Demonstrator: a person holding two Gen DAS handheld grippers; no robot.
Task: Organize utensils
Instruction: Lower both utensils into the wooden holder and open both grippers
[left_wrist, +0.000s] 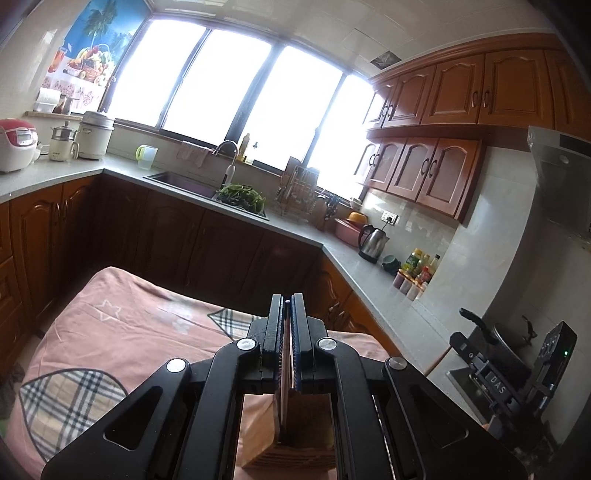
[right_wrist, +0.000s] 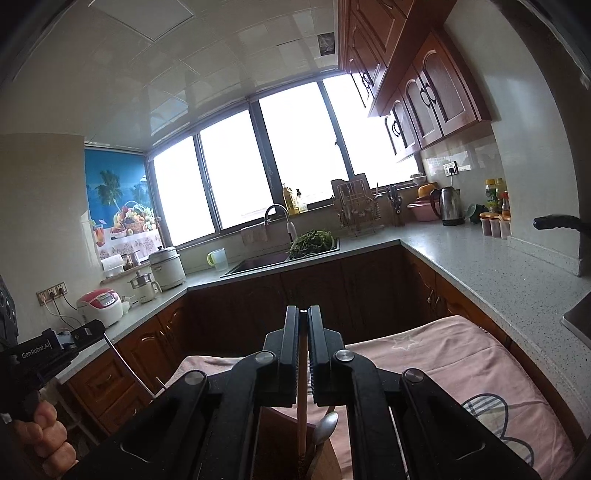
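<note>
Your right gripper (right_wrist: 303, 314) has its jaws clenched on a chopstick (right_wrist: 302, 413) over the holder (right_wrist: 280, 443), bottom centre. Left gripper (left_wrist: 287, 301) pinches something thin; can't tell what. Looks like the drop-in step: lower it straight, then release.

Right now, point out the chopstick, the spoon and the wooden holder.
chopstick (right_wrist: 302, 406): right wrist view, mid-shaft below the right tongs.
spoon (right_wrist: 327, 424): right wrist view, on its bowl.
wooden holder (left_wrist: 288, 435): left wrist view, front wall under the left tongs.
</note>
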